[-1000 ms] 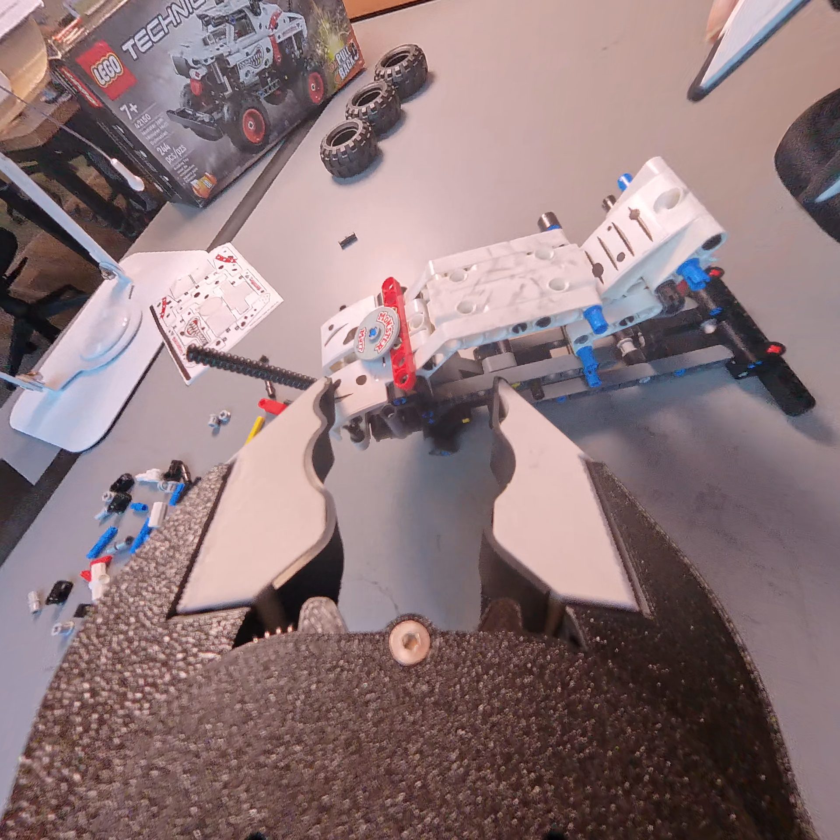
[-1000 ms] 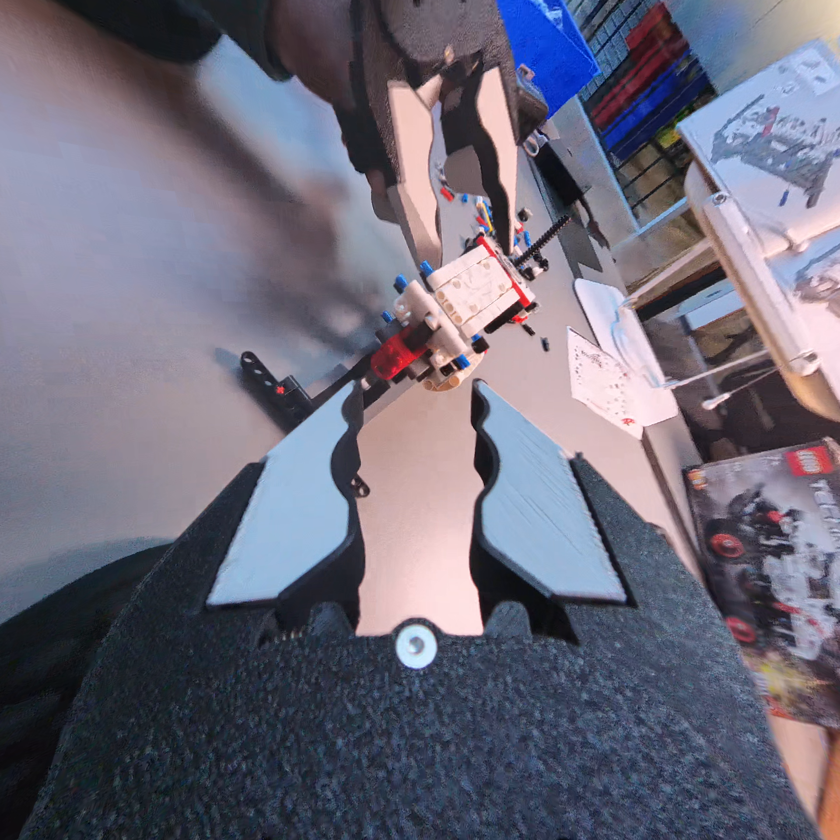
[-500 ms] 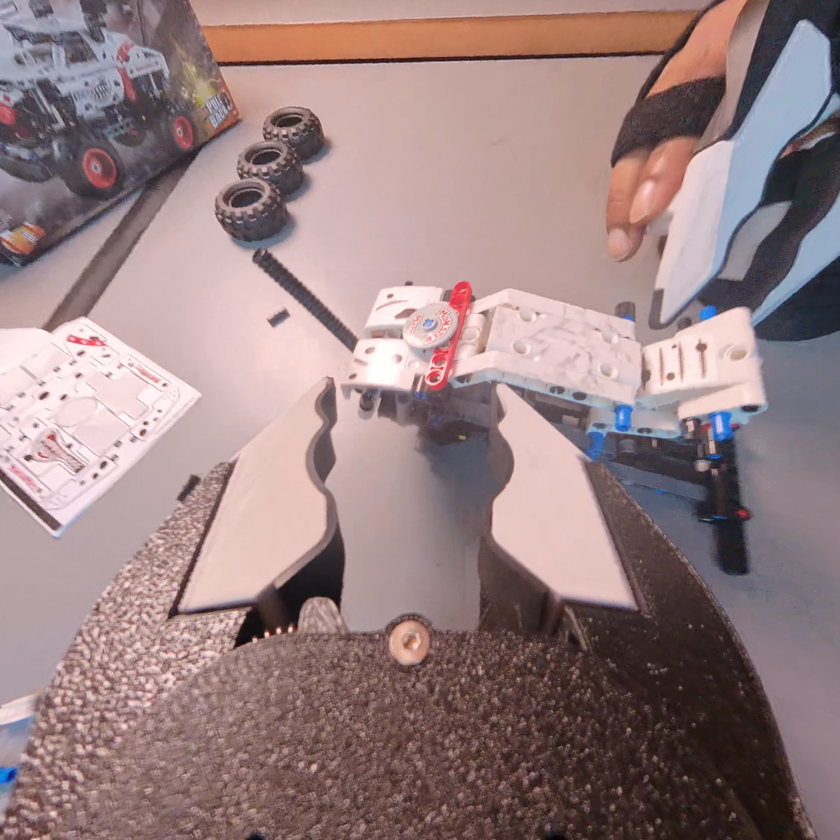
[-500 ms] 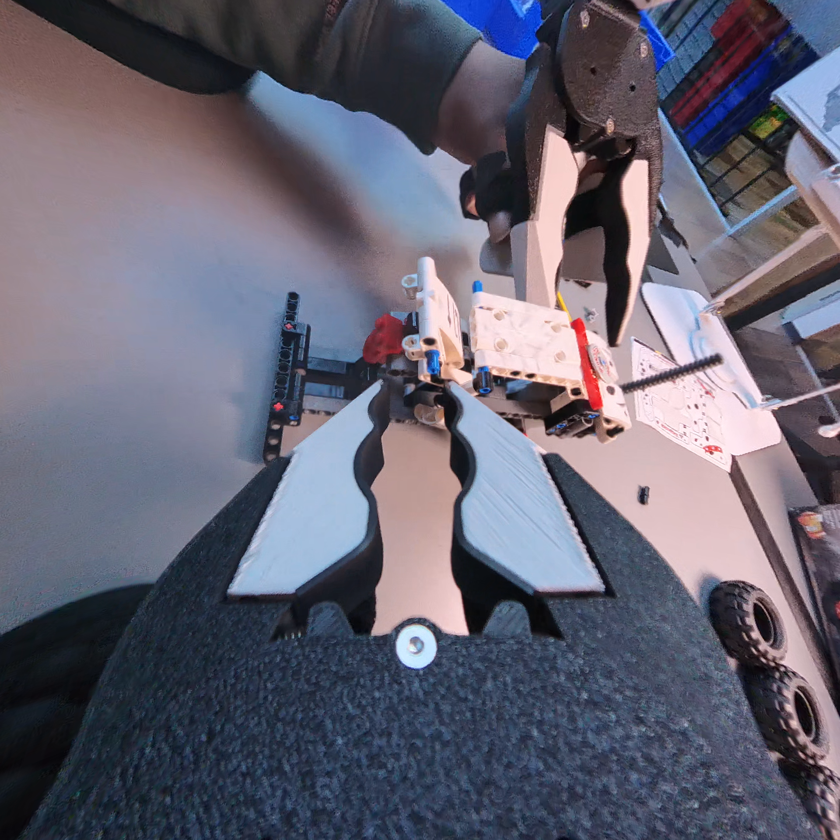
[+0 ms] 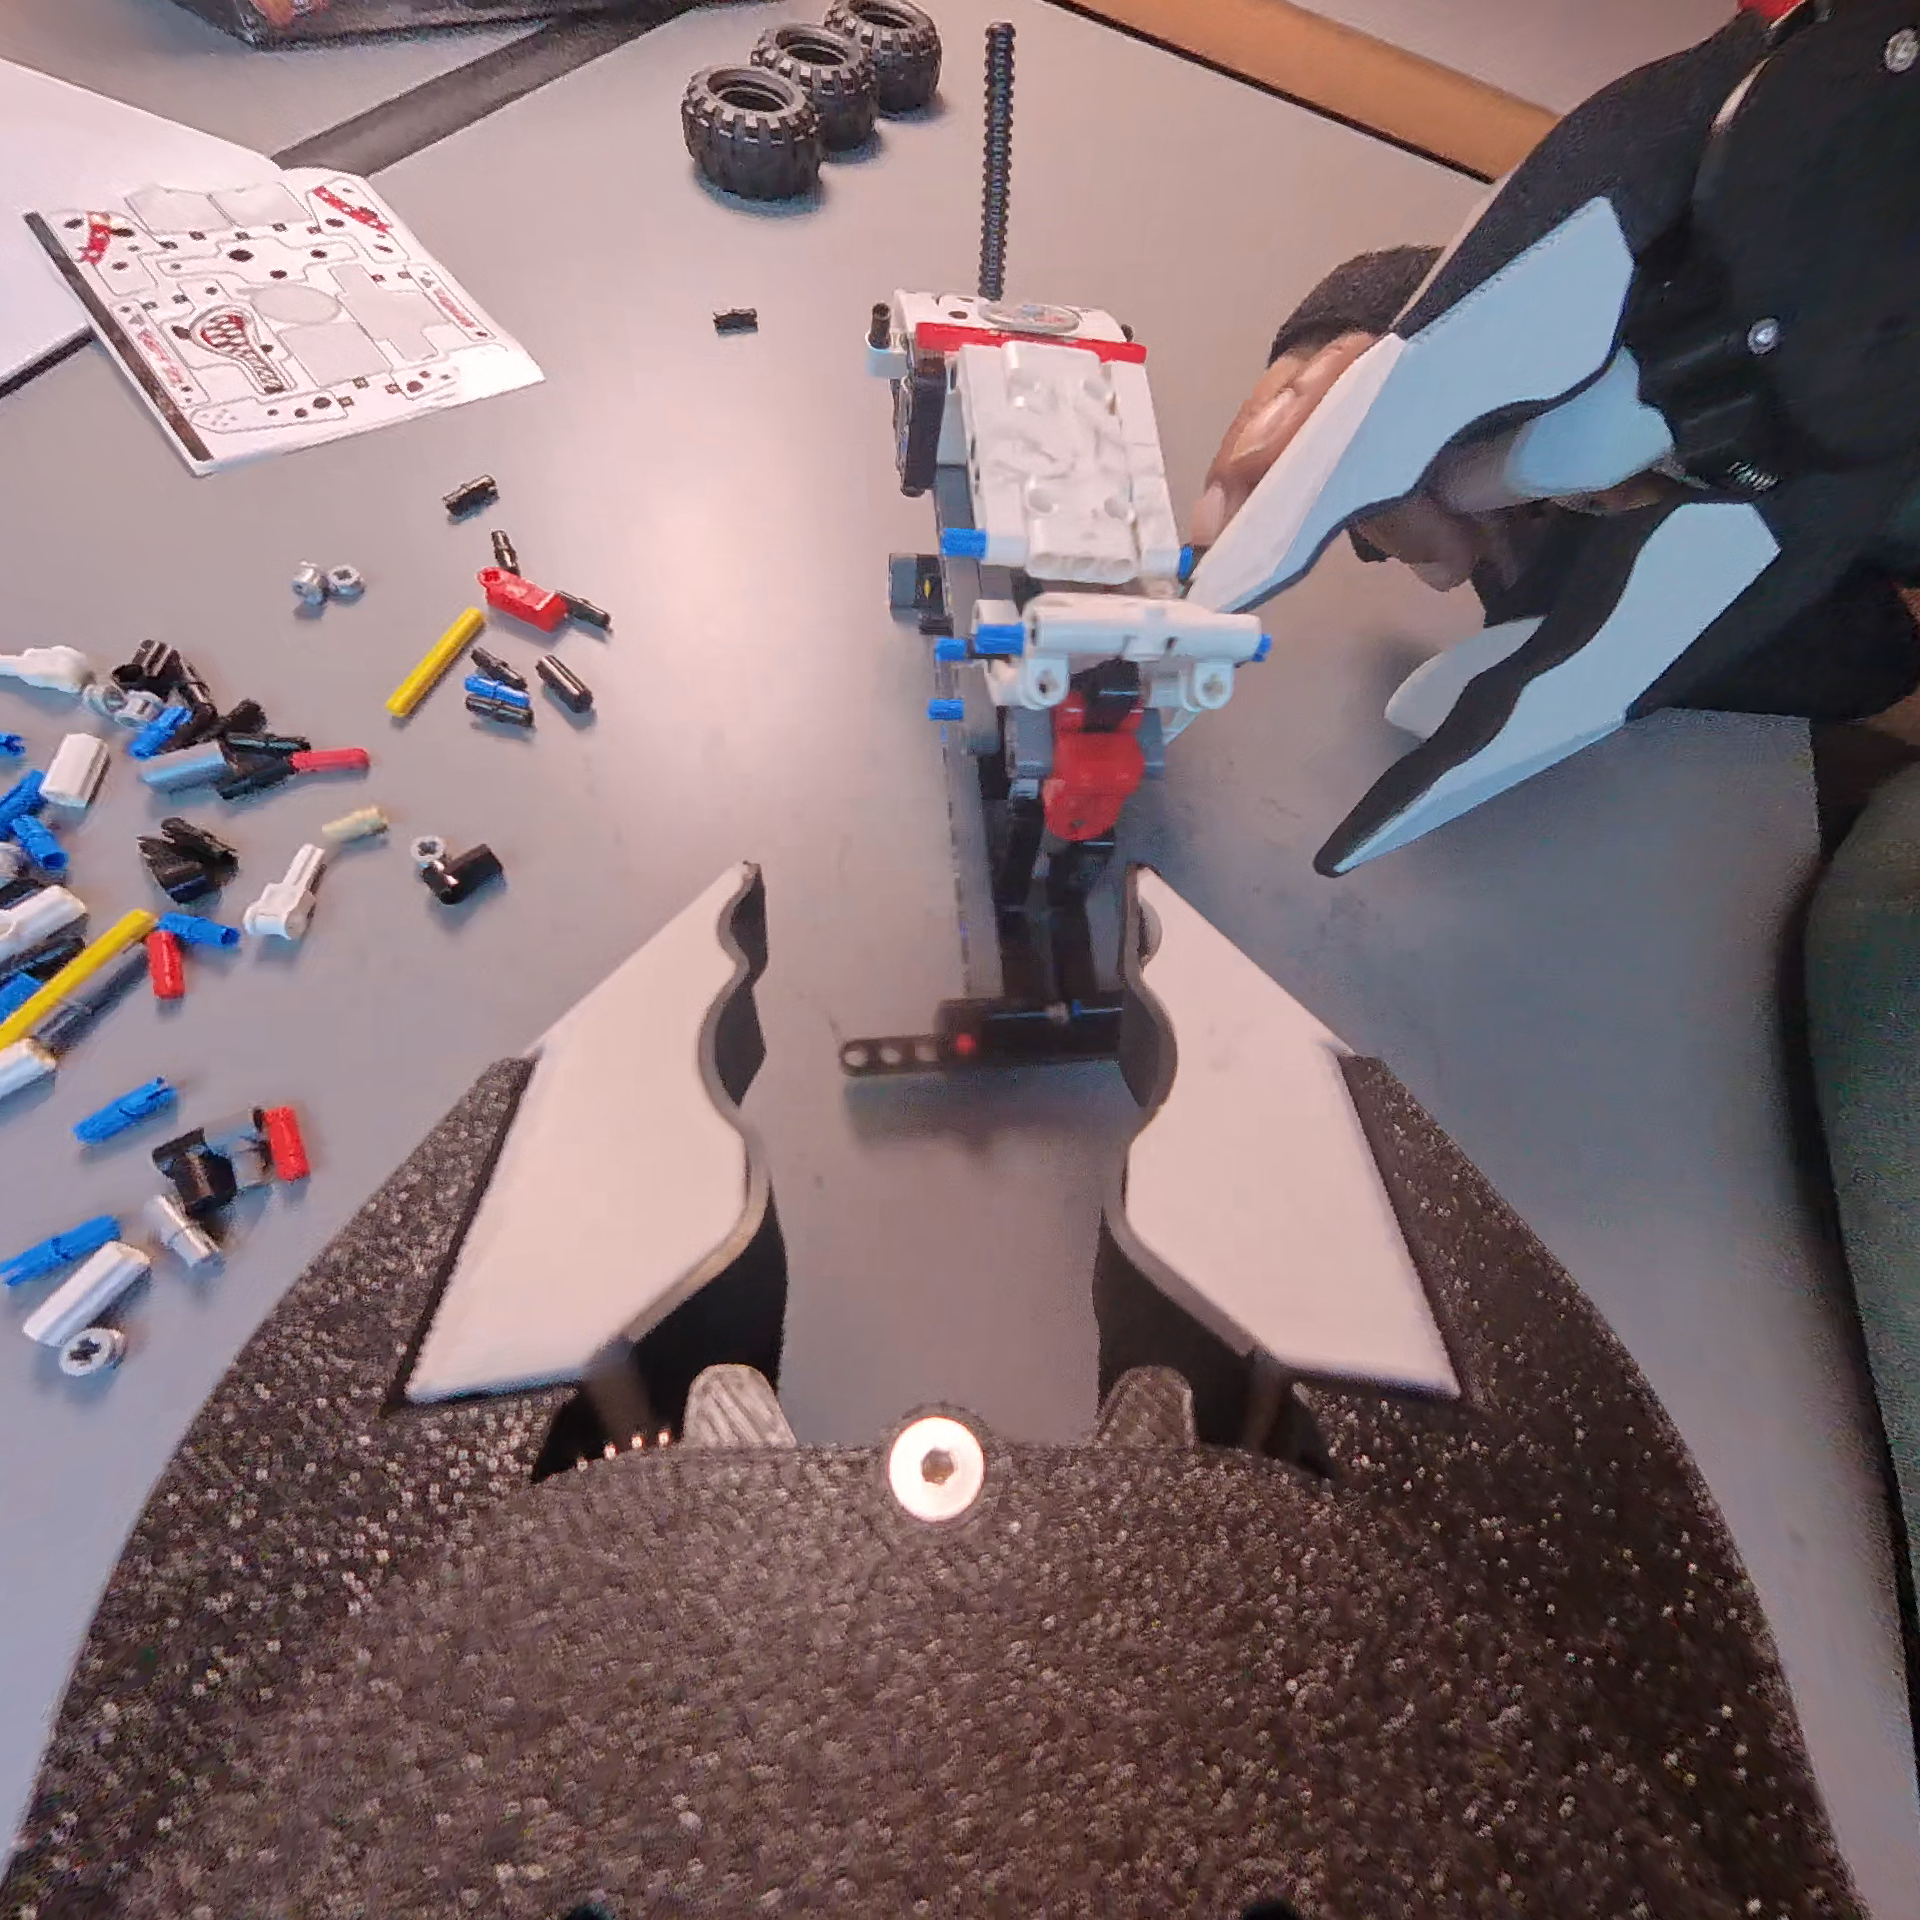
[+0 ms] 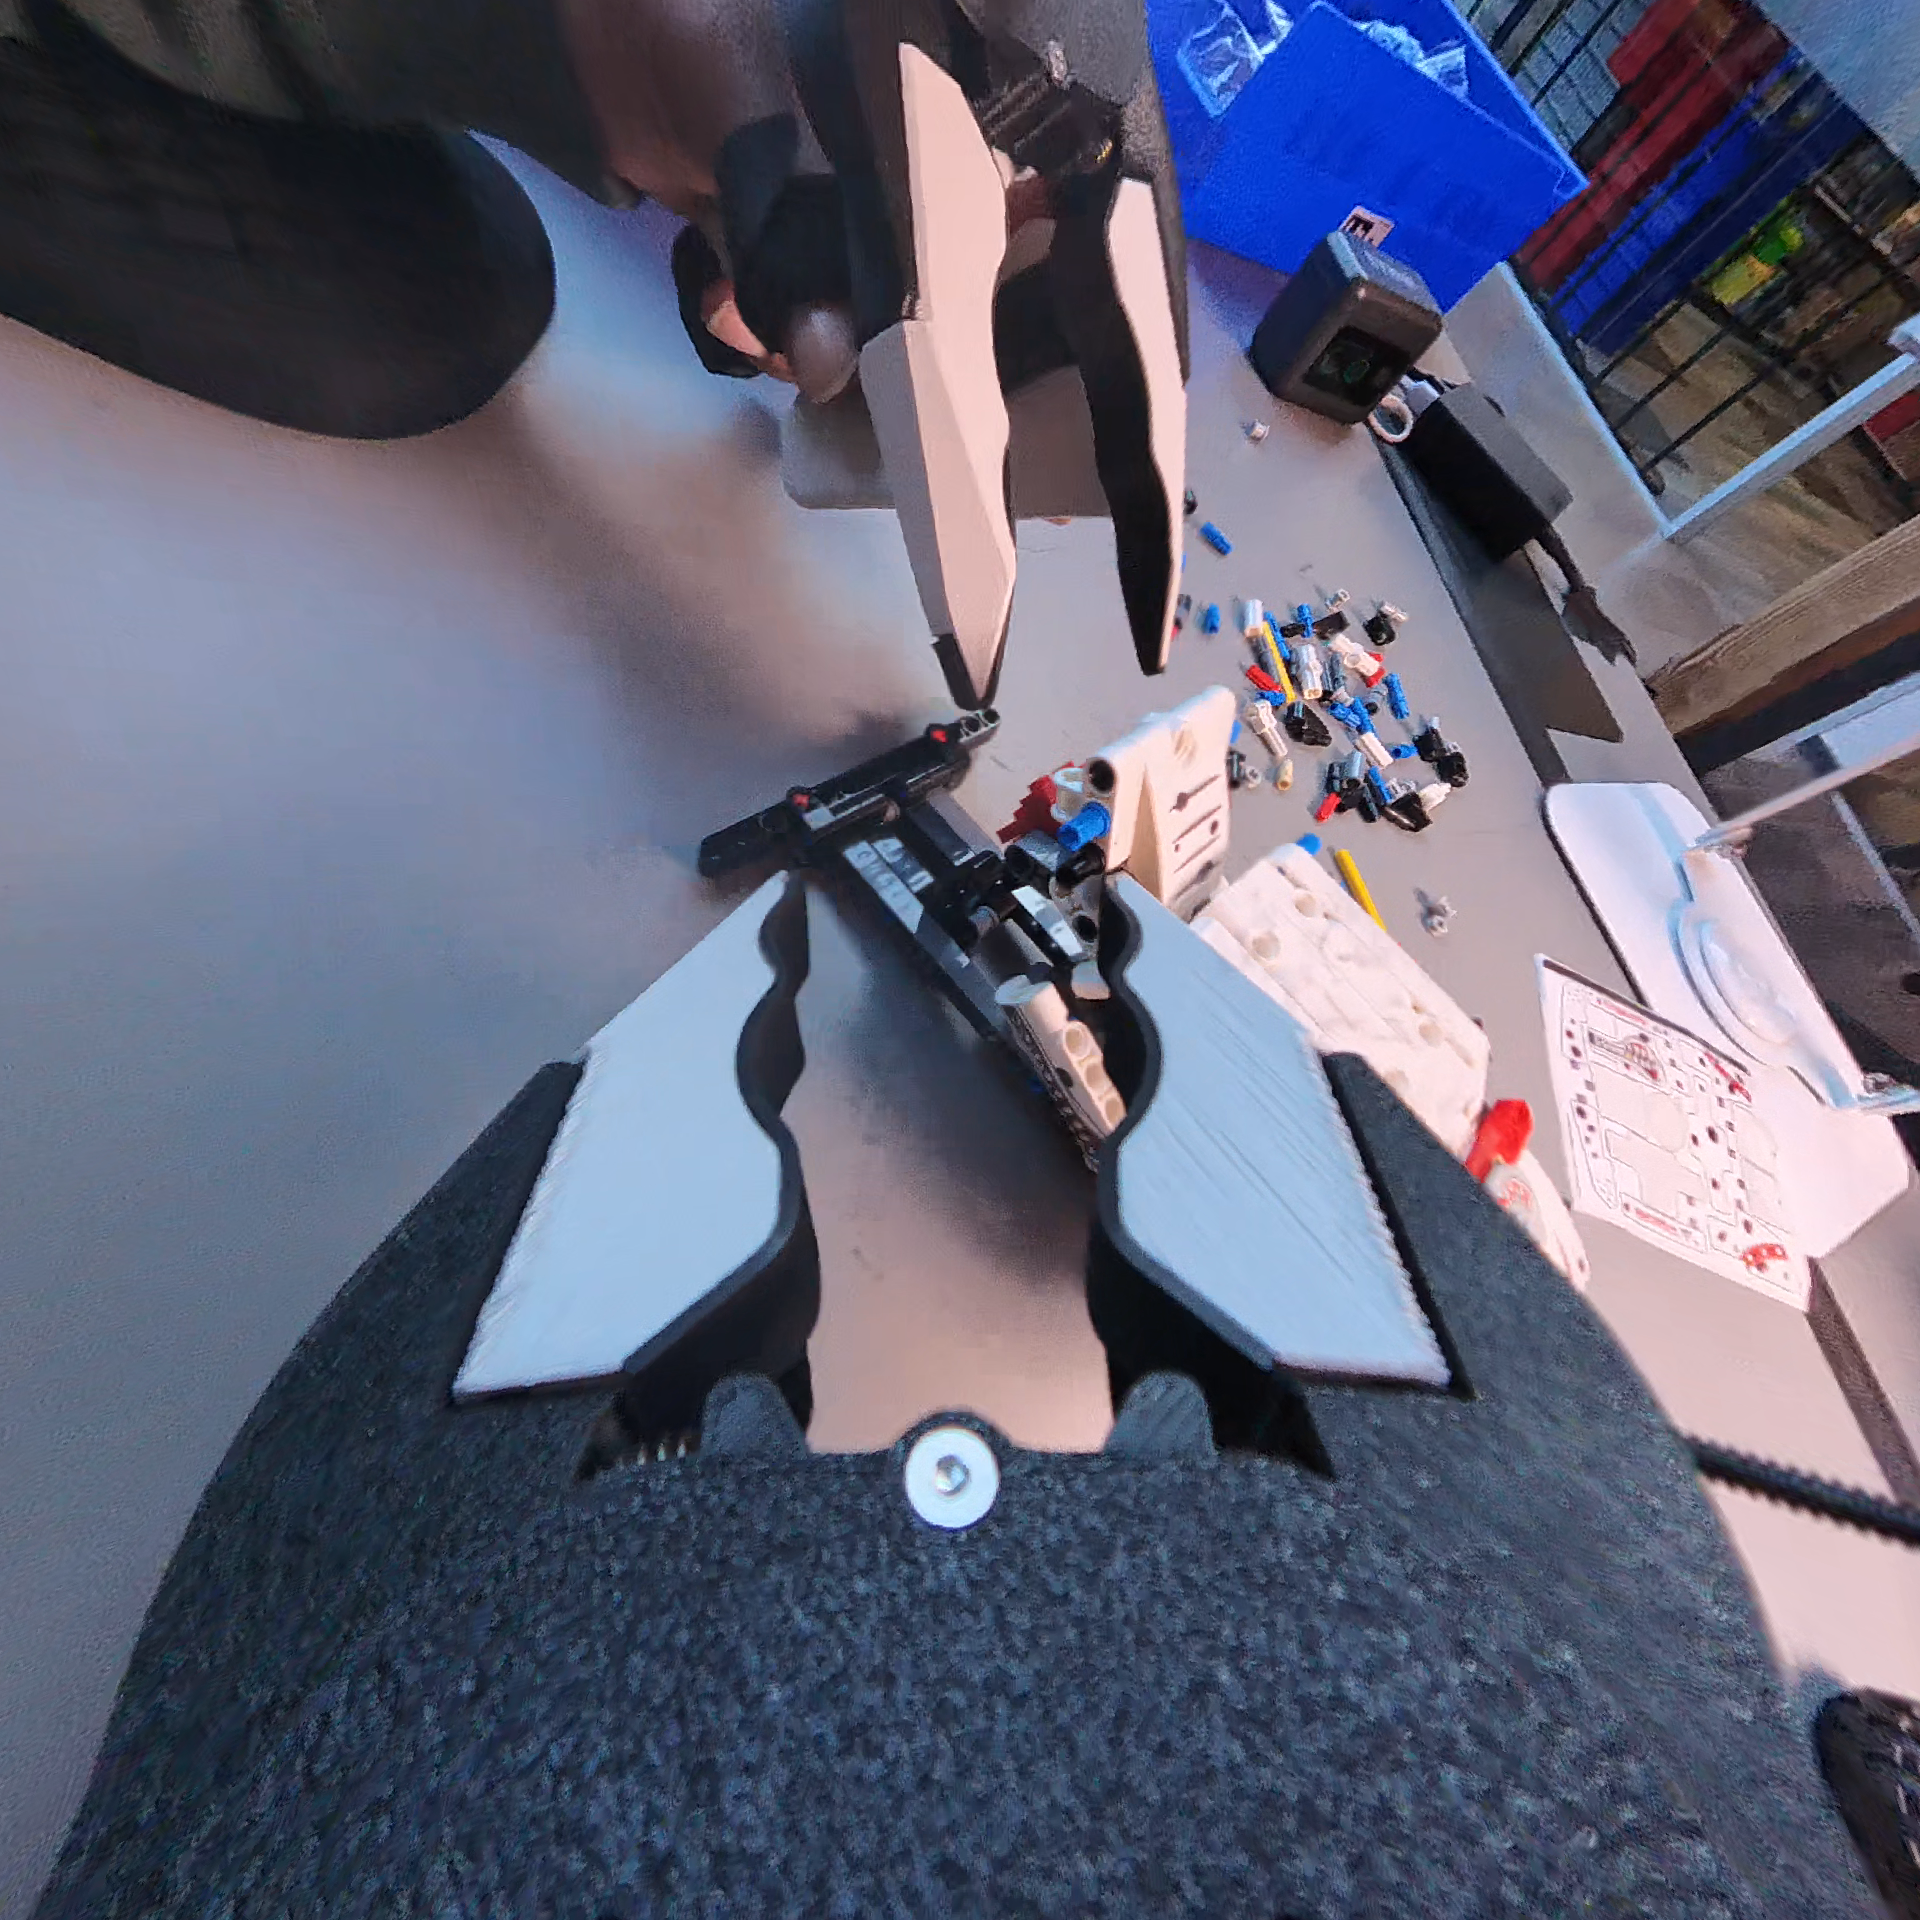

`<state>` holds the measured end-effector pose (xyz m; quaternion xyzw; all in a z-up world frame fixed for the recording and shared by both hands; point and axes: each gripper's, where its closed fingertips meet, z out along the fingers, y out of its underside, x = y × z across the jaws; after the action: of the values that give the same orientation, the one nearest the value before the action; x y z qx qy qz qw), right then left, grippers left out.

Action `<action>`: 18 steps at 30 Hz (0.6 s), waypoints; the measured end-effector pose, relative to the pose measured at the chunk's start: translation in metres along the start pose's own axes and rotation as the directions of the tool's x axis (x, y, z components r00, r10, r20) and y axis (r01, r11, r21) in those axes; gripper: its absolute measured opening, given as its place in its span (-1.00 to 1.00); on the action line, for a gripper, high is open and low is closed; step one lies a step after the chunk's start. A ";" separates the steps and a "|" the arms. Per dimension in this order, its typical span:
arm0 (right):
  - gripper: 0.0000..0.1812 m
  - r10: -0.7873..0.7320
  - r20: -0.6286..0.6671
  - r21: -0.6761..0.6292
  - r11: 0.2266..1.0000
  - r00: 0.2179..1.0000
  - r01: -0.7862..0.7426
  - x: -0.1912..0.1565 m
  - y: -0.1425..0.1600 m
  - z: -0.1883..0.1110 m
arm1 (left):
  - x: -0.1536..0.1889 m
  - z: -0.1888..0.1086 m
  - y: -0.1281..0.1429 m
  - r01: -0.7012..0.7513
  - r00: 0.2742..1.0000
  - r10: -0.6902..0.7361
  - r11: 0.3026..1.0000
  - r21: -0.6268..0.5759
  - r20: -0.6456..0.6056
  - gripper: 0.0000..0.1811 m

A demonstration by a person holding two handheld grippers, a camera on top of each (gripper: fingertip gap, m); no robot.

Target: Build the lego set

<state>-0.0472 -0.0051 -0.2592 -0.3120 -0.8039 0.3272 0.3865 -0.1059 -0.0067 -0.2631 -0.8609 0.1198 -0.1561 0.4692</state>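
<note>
Lego chassis (image 5: 1049, 540): white panels, black frame

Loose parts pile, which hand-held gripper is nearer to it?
Left. The left hand-held gripper sits beside the loose parts pile; the right hand-held gripper is beyond the truck chassis.

The worktop (image 5: 727, 499) shows bare grey surface between the partly built model (image 5: 1049, 582) and the scattered loose pieces (image 5: 177, 831) on its left: a clear lane. Beyond that lane lie the sticker sheet (image 5: 281, 312) and three tyres (image 5: 810, 94). A black toothed rod (image 5: 997, 156) juts from the model's far end. On the model's right, the right gripper (image 5: 1262, 732) crowds close, one fingertip at the white panel. The left gripper (image 5: 940, 899), jaws apart, faces the model's black near end; its right finger overlaps the frame. Bare worktop lies to the model's lower right.
</note>
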 end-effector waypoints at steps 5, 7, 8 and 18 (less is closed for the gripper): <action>-0.49 0.063 0.094 0.062 0.996 0.994 -0.069 0.009 -0.014 -0.016 | 0.011 0.007 0.006 0.024 0.998 -0.025 1.000 -0.010 -0.050 -0.31; -0.43 0.089 0.050 0.111 0.989 0.995 -0.094 0.031 -0.023 -0.035 | 0.021 0.018 0.010 0.008 0.996 -0.012 0.999 -0.047 -0.087 -0.31; -0.34 0.083 0.027 0.103 0.991 0.996 -0.085 0.041 -0.023 -0.043 | 0.026 0.024 0.012 0.002 0.994 -0.009 0.998 -0.065 -0.108 -0.31; -0.05 -0.079 0.193 -0.274 0.953 0.978 0.131 0.063 0.038 -0.019 | 0.047 0.050 0.014 -0.291 0.898 0.225 0.949 -0.125 -0.377 -0.71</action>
<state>-0.0540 0.0708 -0.2525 -0.2904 -0.8896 0.2138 0.2803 -0.0444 0.0079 -0.2936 -0.8326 0.3302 -0.2353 0.3773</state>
